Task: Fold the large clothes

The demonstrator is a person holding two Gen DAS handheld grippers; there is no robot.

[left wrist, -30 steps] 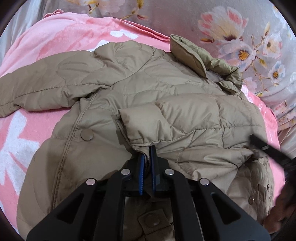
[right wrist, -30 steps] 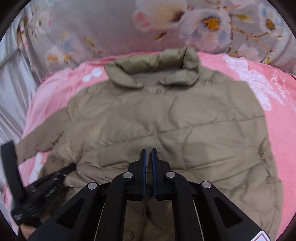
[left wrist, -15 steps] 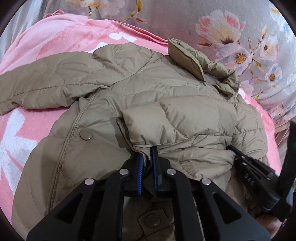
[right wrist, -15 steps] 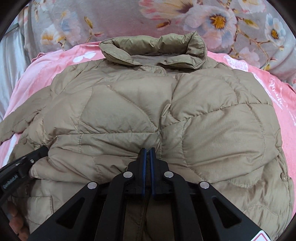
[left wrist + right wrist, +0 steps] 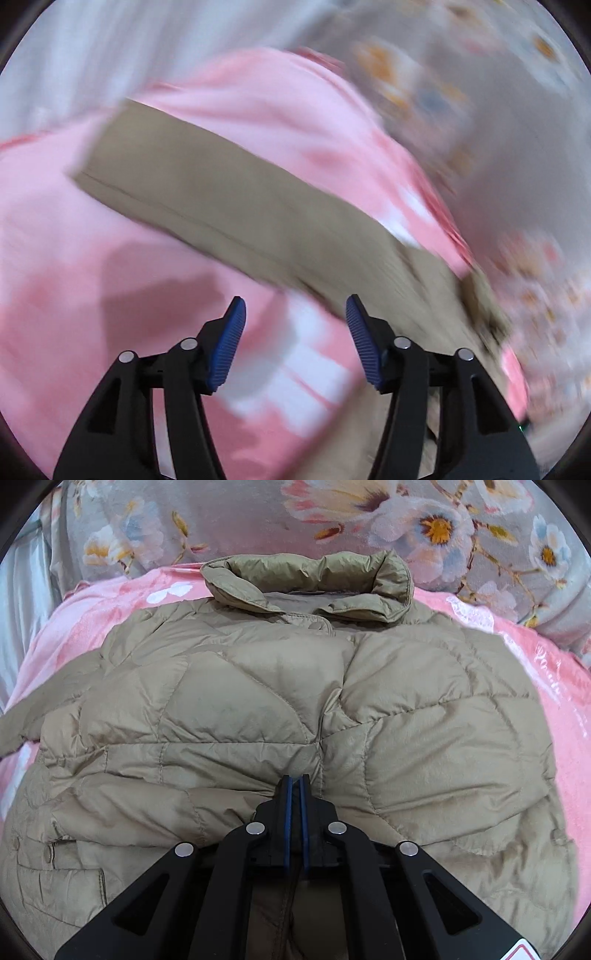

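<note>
A tan quilted jacket lies on a pink blanket, collar at the far side. My right gripper is shut on a fold of the jacket at its near edge. The left wrist view is blurred by motion. There my left gripper hangs over the blanket with its jaws opening and nothing between them. One tan jacket sleeve stretches flat across the blanket just beyond its blue pads.
Grey fabric with a flower print rises behind the blanket. Pale grey cloth hangs at the far left. The blanket's white pattern shows under the left gripper.
My left gripper has let go of the jacket fold, opened and swung left to the outstretched sleeve. The right gripper has stayed shut on its fold, and the jacket's right side now lies folded over.
</note>
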